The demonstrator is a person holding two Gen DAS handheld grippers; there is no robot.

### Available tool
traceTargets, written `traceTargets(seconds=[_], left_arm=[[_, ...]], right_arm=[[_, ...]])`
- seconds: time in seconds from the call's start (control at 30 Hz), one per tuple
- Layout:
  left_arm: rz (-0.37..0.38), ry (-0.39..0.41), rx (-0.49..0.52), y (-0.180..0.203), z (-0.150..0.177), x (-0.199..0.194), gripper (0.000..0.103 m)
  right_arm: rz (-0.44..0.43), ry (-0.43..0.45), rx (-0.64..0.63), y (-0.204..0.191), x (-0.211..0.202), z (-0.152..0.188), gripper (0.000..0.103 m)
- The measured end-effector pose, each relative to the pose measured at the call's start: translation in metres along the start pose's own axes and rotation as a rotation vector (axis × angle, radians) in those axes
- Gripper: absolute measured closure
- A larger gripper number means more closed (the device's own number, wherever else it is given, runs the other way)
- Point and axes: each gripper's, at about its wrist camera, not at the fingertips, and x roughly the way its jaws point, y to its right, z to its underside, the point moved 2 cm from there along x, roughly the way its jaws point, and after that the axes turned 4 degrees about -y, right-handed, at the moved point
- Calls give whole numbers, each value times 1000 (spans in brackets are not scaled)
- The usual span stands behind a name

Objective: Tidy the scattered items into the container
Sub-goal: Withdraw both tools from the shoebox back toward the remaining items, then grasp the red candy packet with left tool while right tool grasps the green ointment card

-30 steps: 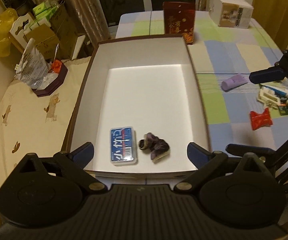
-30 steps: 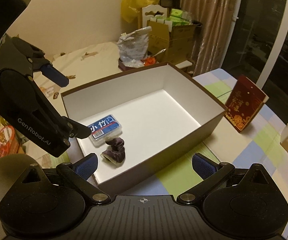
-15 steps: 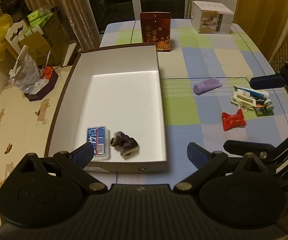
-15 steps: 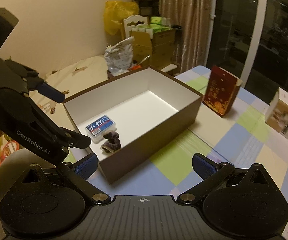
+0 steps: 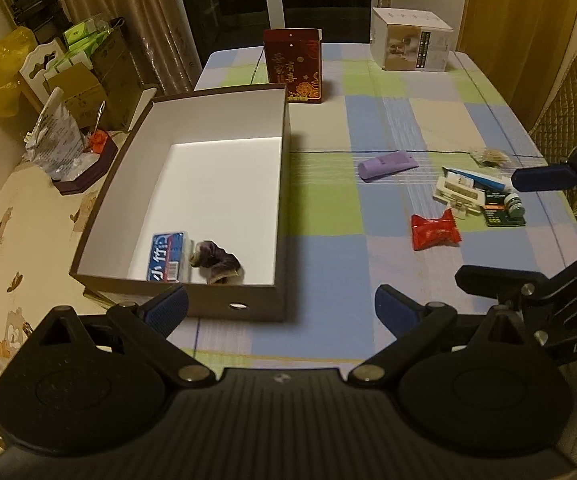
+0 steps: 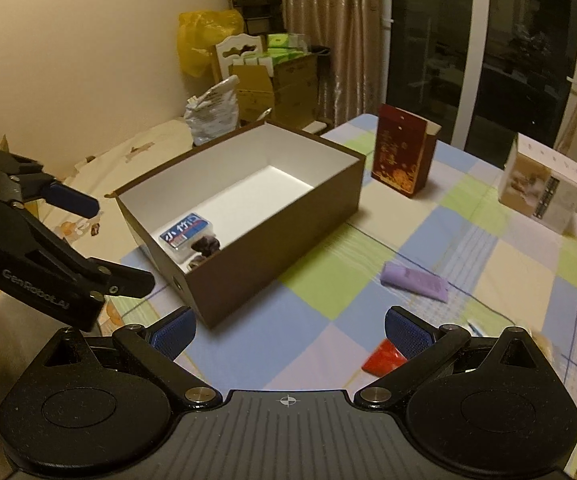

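Both tools are held above the near edge of the worktop (image 5: 408, 112), which carries a checked cloth, and neither carries anything. The left gripper (image 5: 281, 312) has its jaws wide apart, with nothing between the blue pads (image 5: 166, 309). The right gripper (image 6: 290, 330) is likewise spread and empty. It also shows at the right edge of the left wrist view, above the scattered items.

The box (image 5: 280, 184), brown outside and white inside, sits open on the left part of the worktop with its long side running near to far. Two things lie at its near end: a blue packet (image 5: 168, 256) and, just beside it on the right, a dark crumpled wrapper (image 5: 218, 266). The rest of the floor is bare, so there is ample room for further items.

Items outstanding lie on the right half of the worktop, well apart from the box:
- a purple case (image 5: 387, 164), lying flat by itself;
- a red sweet wrapper (image 5: 434, 232), nearest the operator;
- a tight cluster of a white tube (image 5: 476, 178), a white card (image 5: 458, 196) and a small green bottle (image 5: 513, 205) on a dark card, touching or overlapping.

A red carton (image 5: 293, 65) and a white carton (image 5: 410, 44) stand upright at the far side. Whether they count as clutter cannot be told.

Judgement: the task is at an early stage, between one deposit and the next pickup. The right tool is better placed for the remaining items. The red sweet wrapper is thin and may slip, and the cluster risks dragging its neighbours.
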Motion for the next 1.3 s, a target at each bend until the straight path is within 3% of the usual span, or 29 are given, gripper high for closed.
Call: traceTargets(seconds=[0.6,1.03,1.3], left_arm=[[8,13,18,54,-2,9,5],[53,-12,56,98,-13,54,5],[116,30,157,122,-18,88,6]], right_arm=[[81,0,132,55,-30,50,0],[172,-49,250,116,-24,82,0],[230,-78,308,154,-12,99,0]])
